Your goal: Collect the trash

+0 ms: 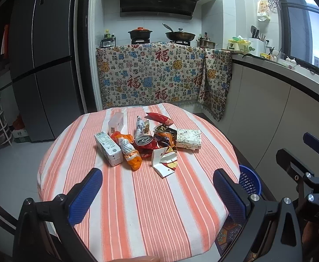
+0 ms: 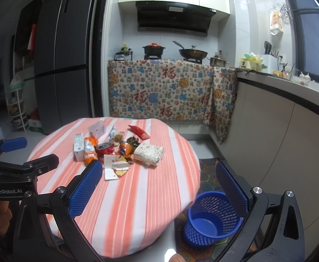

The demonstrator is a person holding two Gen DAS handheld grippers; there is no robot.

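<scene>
Both the left gripper (image 1: 157,185) and right gripper (image 2: 159,181) spread wide, empty, above striped table (image 1: 137,207); trash pile (image 1: 146,144) untouched; blue basket (image 2: 211,218) on floor

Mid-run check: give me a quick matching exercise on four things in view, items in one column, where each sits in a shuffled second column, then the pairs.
Items:
1. crushed can
2. floral box
3. blue basket
4. white carton

Places:
A. left edge of the trash pile
B. on the floor beside the table
C. middle of the pile
D. right edge of the pile

Pairs: 1-C, 2-D, 3-B, 4-A
</scene>
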